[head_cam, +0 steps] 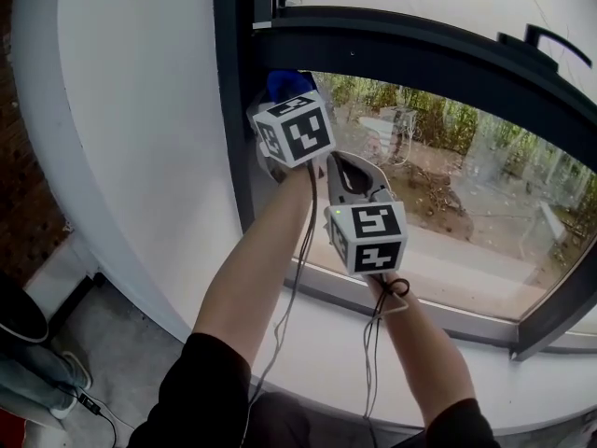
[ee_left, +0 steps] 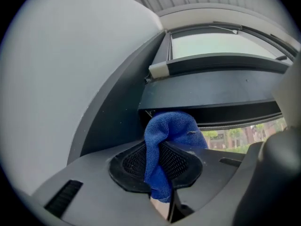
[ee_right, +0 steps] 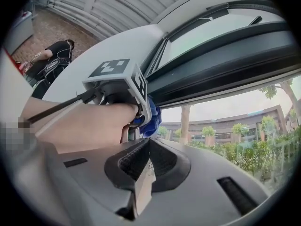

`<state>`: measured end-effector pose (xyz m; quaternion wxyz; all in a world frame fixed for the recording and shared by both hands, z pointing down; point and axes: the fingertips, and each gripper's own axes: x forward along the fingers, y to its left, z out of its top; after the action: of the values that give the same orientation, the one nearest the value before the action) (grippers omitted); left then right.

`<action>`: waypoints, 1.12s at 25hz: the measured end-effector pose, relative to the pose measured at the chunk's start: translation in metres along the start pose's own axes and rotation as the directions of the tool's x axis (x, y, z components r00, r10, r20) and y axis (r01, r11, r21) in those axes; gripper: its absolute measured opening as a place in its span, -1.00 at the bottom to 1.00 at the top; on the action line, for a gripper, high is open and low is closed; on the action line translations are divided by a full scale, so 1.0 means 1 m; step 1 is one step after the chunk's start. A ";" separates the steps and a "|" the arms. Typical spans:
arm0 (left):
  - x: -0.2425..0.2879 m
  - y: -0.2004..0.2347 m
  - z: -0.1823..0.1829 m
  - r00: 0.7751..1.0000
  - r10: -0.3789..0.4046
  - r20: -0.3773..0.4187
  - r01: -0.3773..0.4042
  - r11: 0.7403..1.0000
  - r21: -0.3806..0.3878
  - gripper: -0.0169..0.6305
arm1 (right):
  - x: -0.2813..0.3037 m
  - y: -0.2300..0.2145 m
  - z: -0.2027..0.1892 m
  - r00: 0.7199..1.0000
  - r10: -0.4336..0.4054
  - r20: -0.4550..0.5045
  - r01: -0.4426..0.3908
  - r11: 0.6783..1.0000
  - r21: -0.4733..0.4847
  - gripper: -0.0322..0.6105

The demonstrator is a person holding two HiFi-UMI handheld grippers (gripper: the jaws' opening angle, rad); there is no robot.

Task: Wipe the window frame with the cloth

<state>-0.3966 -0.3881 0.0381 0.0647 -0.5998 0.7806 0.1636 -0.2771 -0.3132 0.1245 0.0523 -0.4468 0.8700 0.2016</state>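
Observation:
A blue cloth (ee_left: pixel 171 128) is clamped between the jaws of my left gripper (ee_left: pixel 160 149). Its bunched top rests against the dark window frame (ee_left: pixel 211 91), just under the upper crossbar. In the head view the cloth (head_cam: pixel 289 84) sits in the frame's upper left corner (head_cam: pixel 233 110), with the left gripper's marker cube (head_cam: pixel 294 129) below it. My right gripper (head_cam: pixel 353 177) hangs just right of and below the left one, in front of the glass. Its jaws (ee_right: pixel 148 145) are closed with nothing between them, and they look toward the left gripper's cube (ee_right: pixel 115 74) and the cloth (ee_right: pixel 154 117).
A white wall (head_cam: pixel 140 157) curves along the left of the frame. A white sill (head_cam: pixel 317 343) runs under the glass (head_cam: pixel 448 166). A dark window handle (head_cam: pixel 550 40) shows at upper right. A cable and dark gear (head_cam: pixel 56 381) lie on the floor at lower left. A person (ee_right: pixel 51 55) stands far off.

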 end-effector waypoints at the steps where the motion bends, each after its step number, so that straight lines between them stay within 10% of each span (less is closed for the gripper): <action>1: 0.000 0.001 0.000 1.000 0.003 -0.006 -0.003 1.000 -0.017 -0.78 | 0.002 0.001 -0.001 1.000 0.007 -0.004 -0.007 1.000 -0.001 -0.88; 28: -0.015 0.014 -0.045 0.994 0.086 -0.066 -0.087 0.996 0.000 -0.77 | -0.002 0.003 -0.046 0.996 0.076 -0.056 -0.076 0.997 0.011 -0.88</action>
<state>-0.4019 -0.3861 0.0878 0.0309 -0.5706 0.8073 0.1477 -0.2741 -0.3281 0.1684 0.0220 -0.4187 0.8884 0.1871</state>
